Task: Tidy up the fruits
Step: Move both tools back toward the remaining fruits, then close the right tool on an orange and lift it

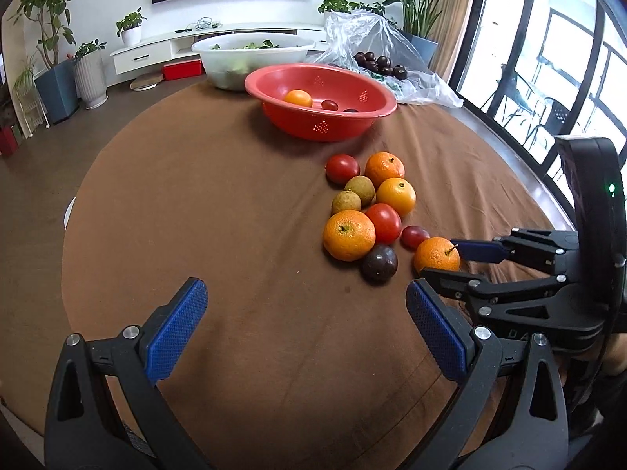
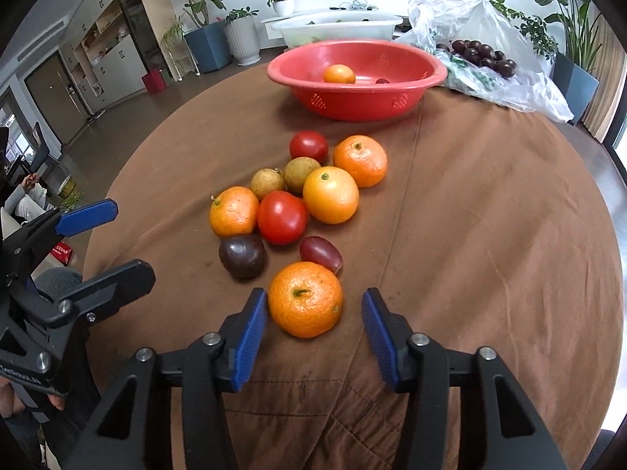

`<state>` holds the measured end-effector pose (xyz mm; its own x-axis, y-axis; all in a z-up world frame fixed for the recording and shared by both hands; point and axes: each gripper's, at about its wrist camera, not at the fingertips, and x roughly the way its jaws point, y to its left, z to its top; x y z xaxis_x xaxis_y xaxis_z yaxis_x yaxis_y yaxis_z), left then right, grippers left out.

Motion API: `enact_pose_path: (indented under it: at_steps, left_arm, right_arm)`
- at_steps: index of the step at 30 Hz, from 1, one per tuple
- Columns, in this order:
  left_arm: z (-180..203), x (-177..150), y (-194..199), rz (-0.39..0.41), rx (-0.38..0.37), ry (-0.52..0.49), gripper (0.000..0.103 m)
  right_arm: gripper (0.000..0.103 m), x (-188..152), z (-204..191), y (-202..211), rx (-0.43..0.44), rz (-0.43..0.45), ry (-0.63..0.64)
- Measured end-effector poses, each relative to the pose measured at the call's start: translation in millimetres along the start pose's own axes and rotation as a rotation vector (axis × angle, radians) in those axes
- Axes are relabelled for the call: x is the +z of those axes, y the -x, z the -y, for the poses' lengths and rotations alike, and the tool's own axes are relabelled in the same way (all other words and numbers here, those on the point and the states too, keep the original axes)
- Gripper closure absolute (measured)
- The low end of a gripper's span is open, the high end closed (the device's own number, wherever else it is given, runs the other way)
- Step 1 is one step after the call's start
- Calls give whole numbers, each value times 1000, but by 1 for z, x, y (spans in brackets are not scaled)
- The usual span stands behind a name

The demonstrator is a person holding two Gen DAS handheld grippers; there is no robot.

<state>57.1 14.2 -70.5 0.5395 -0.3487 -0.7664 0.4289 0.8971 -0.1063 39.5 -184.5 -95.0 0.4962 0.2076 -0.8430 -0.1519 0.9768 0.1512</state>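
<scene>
Right gripper (image 2: 313, 313) straddles the nearest orange (image 2: 305, 299), blue pads on either side; left pad at the peel, right pad with a visible gap, so no grip yet. Left gripper (image 1: 305, 313) wide open over bare brown tablecloth (image 1: 235, 235), nothing between its pads. Orange sits at the near end of a fruit cluster: small red tomato (image 2: 321, 253) and dark purple fruit (image 2: 243, 255) just behind it, further oranges, tomatoes and two brownish fruits beyond. Red bowl (image 2: 356, 96) farther back, holding one orange fruit (image 2: 339, 74).
</scene>
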Motion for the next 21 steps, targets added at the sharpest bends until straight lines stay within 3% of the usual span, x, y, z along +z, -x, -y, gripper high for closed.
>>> enact_pose_path:
  at_steps: [4, 13, 19, 21]
  left_arm:
    - [3, 0, -3, -5, -4, -4, 0]
    - [26, 1, -16, -28, -38, -55, 1]
    - [35, 6, -22, -32, -68, -61, 38]
    - [28, 12, -25, -36, -64, -51, 38]
  right_arm:
    - [62, -2, -1, 2, 16, 4, -3]
    - [62, -11, 15, 24, 49, 38, -79]
    - [62, -13, 29, 39, 53, 72, -119]
    - [62, -14, 32, 41, 55, 77, -126]
